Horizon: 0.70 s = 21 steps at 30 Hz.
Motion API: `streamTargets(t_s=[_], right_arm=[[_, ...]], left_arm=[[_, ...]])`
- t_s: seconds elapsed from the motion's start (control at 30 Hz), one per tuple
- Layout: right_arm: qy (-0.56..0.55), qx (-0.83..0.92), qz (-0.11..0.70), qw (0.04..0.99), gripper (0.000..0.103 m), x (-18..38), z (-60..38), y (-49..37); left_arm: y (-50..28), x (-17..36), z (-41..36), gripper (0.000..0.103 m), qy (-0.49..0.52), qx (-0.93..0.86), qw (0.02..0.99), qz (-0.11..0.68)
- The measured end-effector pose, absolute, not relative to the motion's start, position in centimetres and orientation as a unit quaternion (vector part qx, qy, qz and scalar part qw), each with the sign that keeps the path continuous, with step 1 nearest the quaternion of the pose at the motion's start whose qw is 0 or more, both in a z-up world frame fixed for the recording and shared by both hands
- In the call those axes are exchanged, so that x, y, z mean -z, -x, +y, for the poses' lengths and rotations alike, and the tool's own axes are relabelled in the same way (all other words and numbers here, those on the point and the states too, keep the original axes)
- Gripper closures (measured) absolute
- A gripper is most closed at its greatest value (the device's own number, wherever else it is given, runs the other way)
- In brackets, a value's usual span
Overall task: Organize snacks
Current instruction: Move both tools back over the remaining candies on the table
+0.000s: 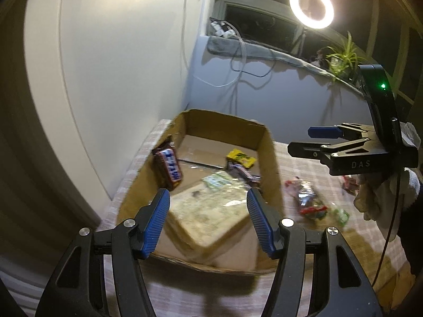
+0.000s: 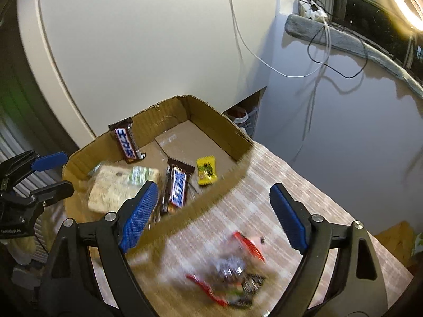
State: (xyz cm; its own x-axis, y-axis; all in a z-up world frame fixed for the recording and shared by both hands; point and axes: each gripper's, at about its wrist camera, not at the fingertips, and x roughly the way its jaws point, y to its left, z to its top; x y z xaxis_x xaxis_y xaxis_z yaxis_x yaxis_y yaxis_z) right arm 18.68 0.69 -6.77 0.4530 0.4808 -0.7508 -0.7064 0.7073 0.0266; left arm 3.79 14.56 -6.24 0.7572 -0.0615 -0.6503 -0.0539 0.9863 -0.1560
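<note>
Blurring and cropping
Smearing the red-wrapped snack pile [image 2: 232,272] beyond reading; cutting off the ring light [image 2: 405,0] at the frame edge.

We count 1 box [image 2: 211,111], 2 Snickers bars [image 2: 127,142] [image 2: 178,187], 1 yellow candy [image 2: 206,171] and 1 pale flat packet [image 2: 116,187] inside it; 1 blurred pile of wrappers [image 2: 232,269] outside.

Matt cardboard box [image 1: 272,163], glossy wrappers [image 2: 178,187]

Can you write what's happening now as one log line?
left gripper: open, empty | right gripper: open, empty | cardboard box: holds Snickers bars | red-wrapped snack: on table
</note>
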Motion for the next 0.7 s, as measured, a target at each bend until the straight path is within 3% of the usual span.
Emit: streamTargets(t_s=[0.37,0.7], right_arm=[[0.142,-0.328,0.388,0.850,0.014,6.2,-7.4,-15.4],[0.139,-0.308,0.416,0.844,0.014,9.0,-12.9,-13.0]], left_arm=[[-2.0,5.8,8.5,0.043,0.063,0.069,0.932,0.350],[-0.6,7.3,2.2,0.043,0.044,0.138,0.913,0.380]])
